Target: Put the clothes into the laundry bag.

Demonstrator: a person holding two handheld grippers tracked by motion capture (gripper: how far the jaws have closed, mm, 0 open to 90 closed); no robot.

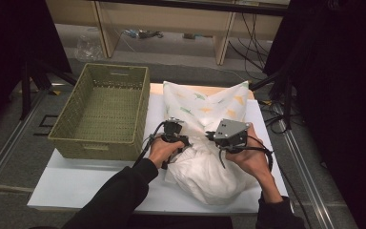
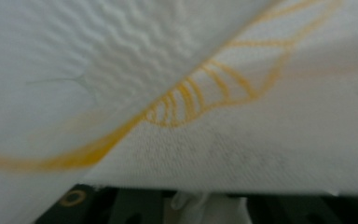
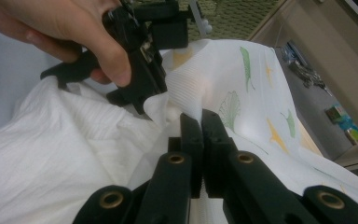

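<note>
At the left of the high view stands one green basket (image 1: 102,112), empty, its right wall just beside the cloth (image 1: 205,167). The basket sits on one white board (image 1: 71,183), which has bare room along its lower left edge; grey floor lies beyond that edge. At centre, the one cloth, white with green and yellow prints, lies bunched low and rises to two peaks at the upper middle. The left gripper (image 1: 177,138) presses into the cloth's left side; in the left gripper view, cloth (image 2: 214,140) covers the jaws and a bit bulges between them, so I cannot tell how they stand. Right of it, the right gripper (image 1: 221,145) has its jaws closed on a fold of cloth (image 3: 186,93). The board's right edge lies near a floor rail (image 1: 298,157).
</note>
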